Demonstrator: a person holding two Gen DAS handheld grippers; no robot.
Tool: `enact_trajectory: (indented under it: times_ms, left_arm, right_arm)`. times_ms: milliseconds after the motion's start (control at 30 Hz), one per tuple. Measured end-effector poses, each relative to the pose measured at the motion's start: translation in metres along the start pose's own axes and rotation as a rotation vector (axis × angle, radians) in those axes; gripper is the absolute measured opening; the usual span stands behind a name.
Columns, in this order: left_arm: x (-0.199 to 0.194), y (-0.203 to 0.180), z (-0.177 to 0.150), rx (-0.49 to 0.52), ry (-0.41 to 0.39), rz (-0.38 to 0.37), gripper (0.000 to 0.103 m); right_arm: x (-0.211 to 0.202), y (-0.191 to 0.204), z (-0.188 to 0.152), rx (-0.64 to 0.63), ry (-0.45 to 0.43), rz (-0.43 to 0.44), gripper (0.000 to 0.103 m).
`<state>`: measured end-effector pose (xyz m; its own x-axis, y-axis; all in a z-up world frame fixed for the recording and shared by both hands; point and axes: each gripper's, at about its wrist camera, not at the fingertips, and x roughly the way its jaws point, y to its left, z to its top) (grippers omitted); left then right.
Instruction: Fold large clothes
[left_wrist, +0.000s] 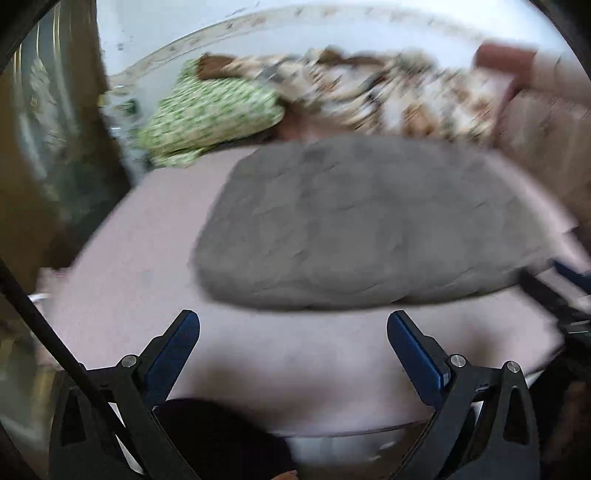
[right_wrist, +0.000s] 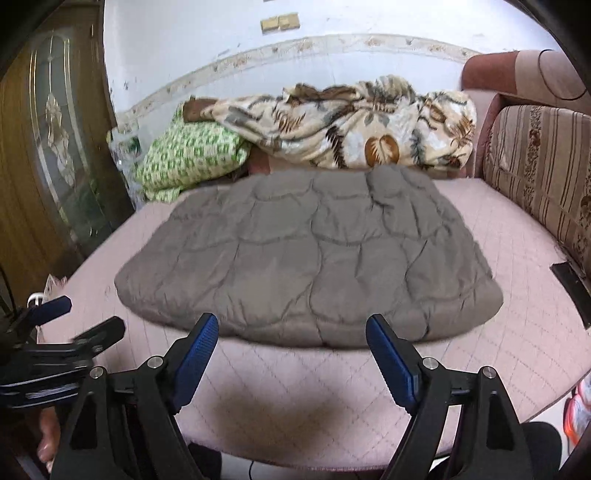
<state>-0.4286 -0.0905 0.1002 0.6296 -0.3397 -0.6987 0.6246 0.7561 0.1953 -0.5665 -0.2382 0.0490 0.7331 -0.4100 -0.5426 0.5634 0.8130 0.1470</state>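
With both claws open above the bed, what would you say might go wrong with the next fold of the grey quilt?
1. The grey quilt is thick and puffy, so an open right claw may pinch only the top layer at the near edge.
2. The floral blanket touches the quilt's far edge and could get dragged along.
3. The left claw sits close beside the right one; both going for the same edge could collide.

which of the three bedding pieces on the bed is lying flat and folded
The grey quilted comforter, spread flat mid-bed nearest the grippers. The leaf-print blanket and green patterned cloth are bunched up along the wall behind it.
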Motion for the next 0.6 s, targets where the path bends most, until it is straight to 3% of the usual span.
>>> enact_trajectory:
  times_ms: [67, 600]
  left_arm:
    - [0.011, -0.003, -0.003, 0.011, 0.036, 0.026, 0.101]
    - [0.027, 0.000, -0.003, -0.038, 0.076, -0.024, 0.101]
  right_arm:
    - [0.002, -0.001, -0.002, 0.003, 0.009, 0.005, 0.086]
    - [0.008, 0.005, -0.007, -0.020, 0.022, 0.009, 0.086]
